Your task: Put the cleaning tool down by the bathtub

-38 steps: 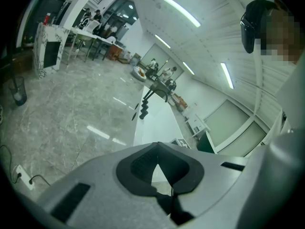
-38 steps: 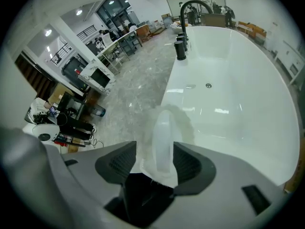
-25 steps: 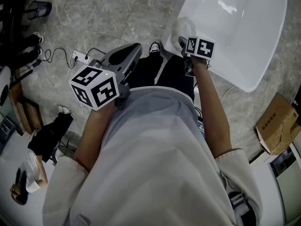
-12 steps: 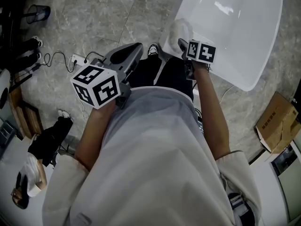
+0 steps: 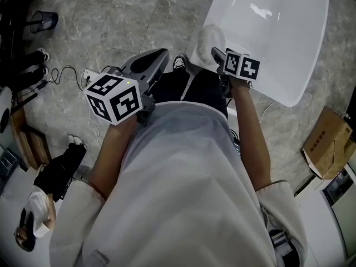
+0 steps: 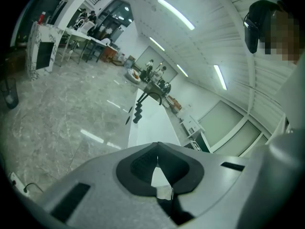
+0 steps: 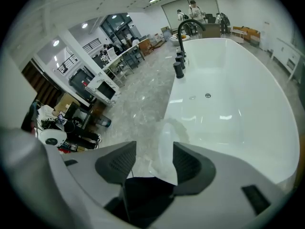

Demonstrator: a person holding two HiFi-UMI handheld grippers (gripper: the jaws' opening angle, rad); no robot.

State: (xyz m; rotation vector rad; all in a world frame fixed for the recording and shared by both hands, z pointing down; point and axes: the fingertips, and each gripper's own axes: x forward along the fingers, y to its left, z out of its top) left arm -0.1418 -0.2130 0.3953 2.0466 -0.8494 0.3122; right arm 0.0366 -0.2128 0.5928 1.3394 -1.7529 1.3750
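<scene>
At the tub's edge, the white tool (image 5: 206, 39) sticks out of the right gripper (image 5: 218, 53), its fluffy head overlapping the rim where tub meets floor. In the right gripper view the jaws stand partway in, with the tool's (image 7: 167, 149) pale lower end held between the pads and its rounded head rising past them. Beyond it the white tub (image 7: 228, 80) stretches away, with a dark tap (image 7: 183, 32) at its far end.

The left gripper (image 5: 146, 65) is held well apart from the tub (image 5: 289, 49), over the grey marble floor (image 5: 111, 15) in front of the person's body. Its jaws (image 6: 157, 159) are closed tip to tip on nothing. A cable (image 5: 67, 65) lies on the floor to the left, and a cardboard box (image 5: 325, 143) sits beyond the tub's right side.
</scene>
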